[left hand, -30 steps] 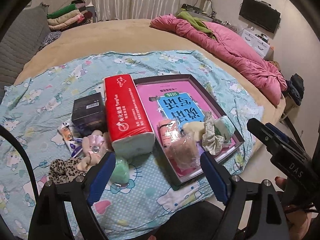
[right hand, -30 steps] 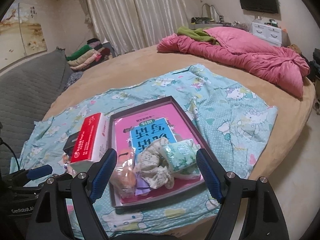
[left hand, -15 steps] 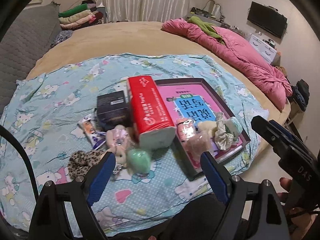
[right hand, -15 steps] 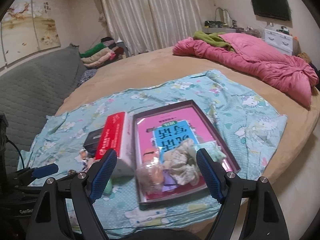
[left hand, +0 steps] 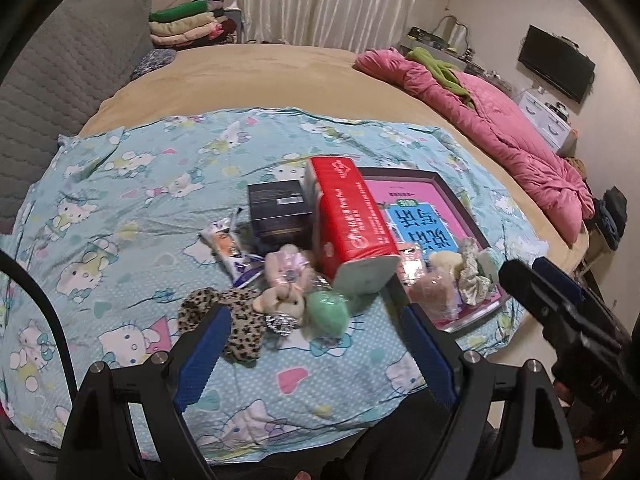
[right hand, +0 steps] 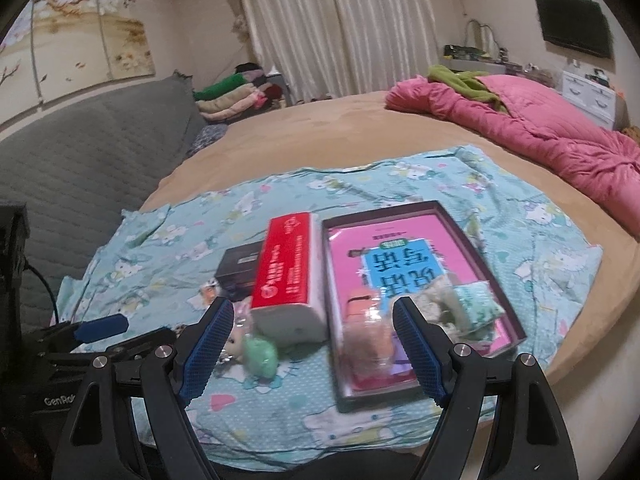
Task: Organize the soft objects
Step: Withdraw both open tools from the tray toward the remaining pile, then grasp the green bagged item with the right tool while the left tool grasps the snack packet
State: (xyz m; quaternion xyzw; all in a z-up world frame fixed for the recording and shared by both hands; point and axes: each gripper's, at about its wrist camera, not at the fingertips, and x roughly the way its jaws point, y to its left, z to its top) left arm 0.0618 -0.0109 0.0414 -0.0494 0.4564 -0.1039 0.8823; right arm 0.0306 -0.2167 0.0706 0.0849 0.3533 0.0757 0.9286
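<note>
A dark tray [left hand: 439, 182] with a pink liner lies on the blue cartoon sheet [left hand: 140, 184] and holds a bagged pink puff [left hand: 430, 290], a floral scrunchie [left hand: 468, 270] and a mint pad [right hand: 476, 300]. Left of the tray [right hand: 496, 280] lie a red tissue pack [left hand: 352, 224], a green soft ball [left hand: 326, 312], a plush bunny [left hand: 286, 280] and a leopard scrunchie [left hand: 240, 316]. My left gripper [left hand: 316, 336] is open and empty above the ball and bunny. My right gripper [right hand: 316, 338] is open and empty above the tissue pack [right hand: 288, 276] and ball [right hand: 262, 356].
A black box [left hand: 278, 210] and a small packet [left hand: 228, 246] lie beside the tissue pack. A pink quilt [left hand: 500, 120] is heaped at the bed's far right. A grey headboard [right hand: 80, 152] and folded clothes [right hand: 236, 94] are at the left.
Both grippers have shifted left and pulled back; the left one now frames the ball, bunny and leopard scrunchie instead of the tray. Both stay open and empty.
</note>
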